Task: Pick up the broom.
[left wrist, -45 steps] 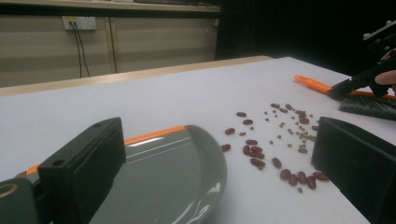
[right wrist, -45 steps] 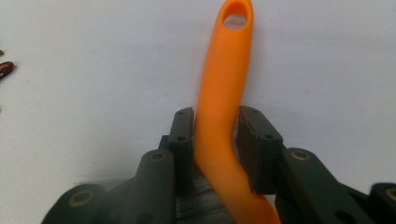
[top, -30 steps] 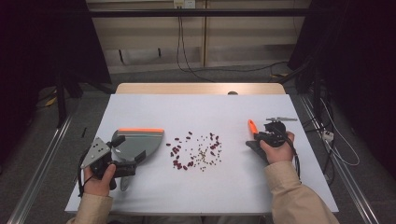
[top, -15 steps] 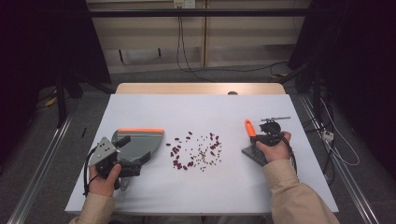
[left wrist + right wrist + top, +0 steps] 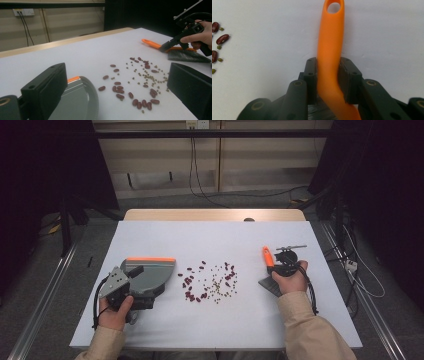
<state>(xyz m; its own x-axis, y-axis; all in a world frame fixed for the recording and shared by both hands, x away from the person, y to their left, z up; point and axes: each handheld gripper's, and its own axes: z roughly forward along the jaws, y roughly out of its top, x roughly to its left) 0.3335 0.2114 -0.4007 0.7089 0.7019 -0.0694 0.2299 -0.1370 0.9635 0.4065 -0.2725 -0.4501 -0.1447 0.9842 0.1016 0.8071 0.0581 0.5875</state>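
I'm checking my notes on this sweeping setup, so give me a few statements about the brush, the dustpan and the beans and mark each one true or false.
1. The right claw is clamped on the orange plastic handle of the dark-bristled hand brush. True.
2. The scattered dark red beans and small green beans lie inside the grey plastic dustpan with an orange edge. False: they lie on the white table, between dustpan and brush.
3. The left claw is at the dustpan. True.
4. The brush is standing upright on its bristles among the beans. False: it lies beside the beans, on their right in the high view.
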